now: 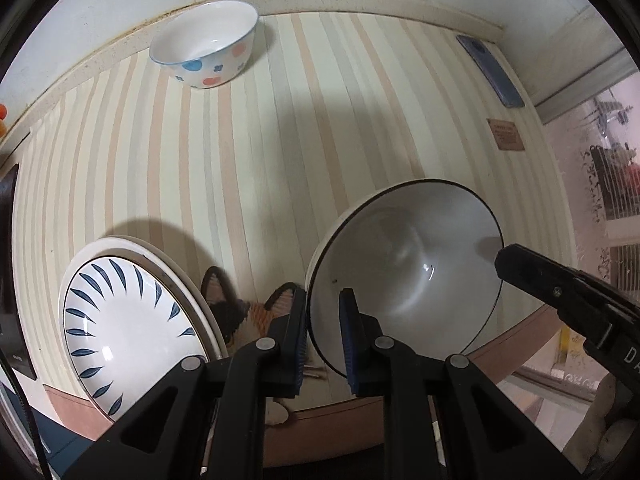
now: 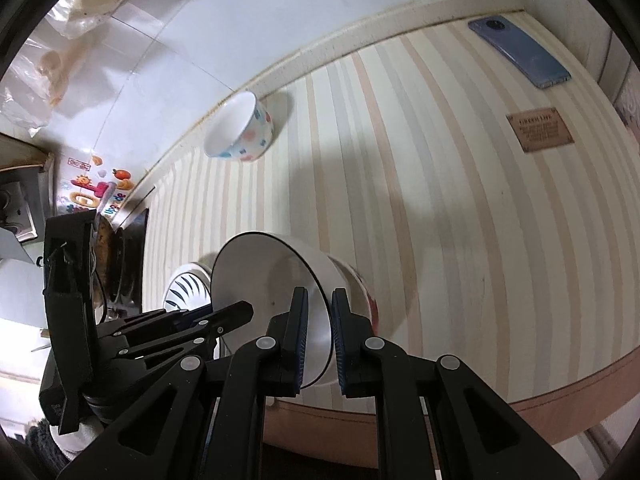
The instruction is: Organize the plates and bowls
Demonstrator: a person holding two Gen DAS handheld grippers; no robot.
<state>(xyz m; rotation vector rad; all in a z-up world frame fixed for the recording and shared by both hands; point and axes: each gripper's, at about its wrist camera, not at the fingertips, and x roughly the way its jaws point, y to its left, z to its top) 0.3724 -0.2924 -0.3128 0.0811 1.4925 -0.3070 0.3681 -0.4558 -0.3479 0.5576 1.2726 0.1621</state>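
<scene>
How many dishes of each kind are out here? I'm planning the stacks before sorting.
Bowls: 2, the dotted bowl by the wall and the dark-rimmed white bowl, gripped by the left gripper and right gripper.
Plates: at least 2, the blue-leaf plate lying on a plain plate.
Total: 4 dishes visible.

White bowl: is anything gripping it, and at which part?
Both grippers hold the white bowl by its rim: left gripper on one side, right gripper on the opposite.

black hand-held gripper [image 1: 323, 336], blue ribbed pads [image 1: 347, 336], silver rivets
</scene>
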